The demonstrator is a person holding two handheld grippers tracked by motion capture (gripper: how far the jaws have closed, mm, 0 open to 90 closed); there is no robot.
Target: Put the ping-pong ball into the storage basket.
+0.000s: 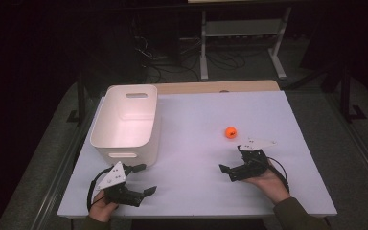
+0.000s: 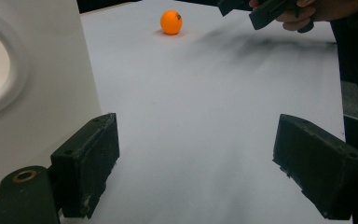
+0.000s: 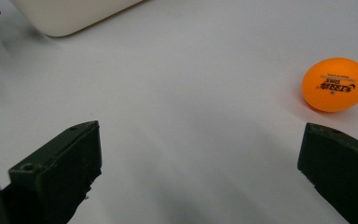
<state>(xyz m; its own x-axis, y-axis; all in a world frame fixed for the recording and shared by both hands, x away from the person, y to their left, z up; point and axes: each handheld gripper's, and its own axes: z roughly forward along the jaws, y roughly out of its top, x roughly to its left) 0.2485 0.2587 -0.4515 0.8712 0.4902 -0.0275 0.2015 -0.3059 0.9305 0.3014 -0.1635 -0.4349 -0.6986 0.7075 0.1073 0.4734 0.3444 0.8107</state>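
Orange ball loose on the white table, both grippers empty.

The ball (image 1: 230, 132) (dark print on its side) lies right of centre, just beyond the right gripper (image 1: 232, 158), whose jaws gape wide with nothing between them. The left gripper (image 1: 143, 178), jaws equally wide, rests near the front edge beside the white bin (image 1: 124, 122) on the table (image 1: 196, 191).
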